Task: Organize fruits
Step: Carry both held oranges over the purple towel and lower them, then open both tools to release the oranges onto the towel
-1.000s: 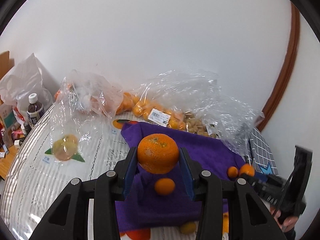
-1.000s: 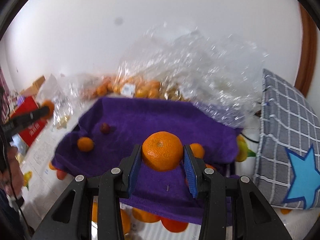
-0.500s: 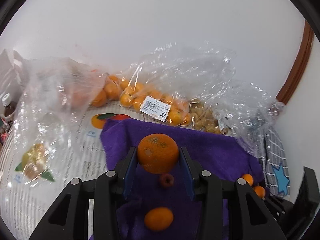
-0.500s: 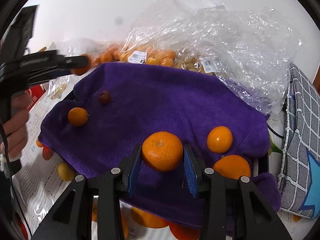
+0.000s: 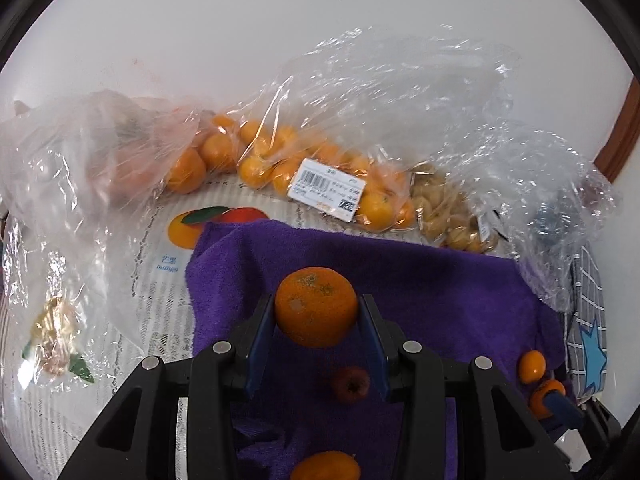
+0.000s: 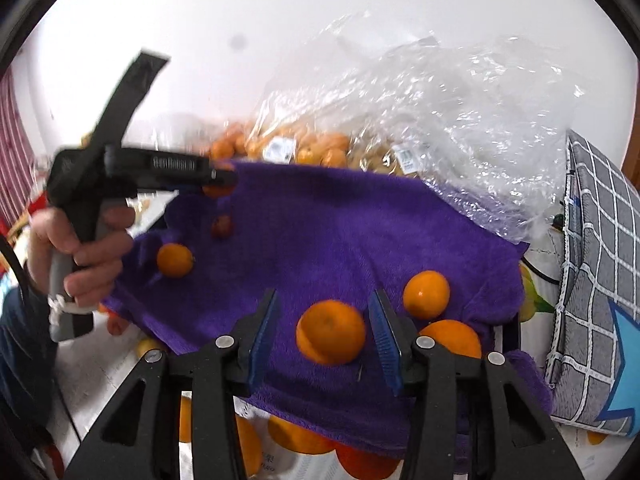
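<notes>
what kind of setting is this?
Likely a home room, fruit laid out on a soft surface: clear plastic grocery bags of oranges with a price label, a purple fleece towel, a grey checked cushion against a white wall.

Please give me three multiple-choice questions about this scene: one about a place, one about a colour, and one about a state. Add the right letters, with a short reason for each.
1. Where does the small red fruit lie?
A. On the towel
B. Inside a plastic bag
C. On the checked cushion

2. What colour is the towel?
A. Green
B. Purple
C. White

3. In what state is the left tool?
A. Open and empty
B. Shut on a plastic bag
C. Shut on an orange

Answers:
1. A: the left wrist view shows the fruit resting on the cloth, just below the held orange.
2. B: both views show it deep purple.
3. C: both blue pads press against the sides of the orange.
</notes>
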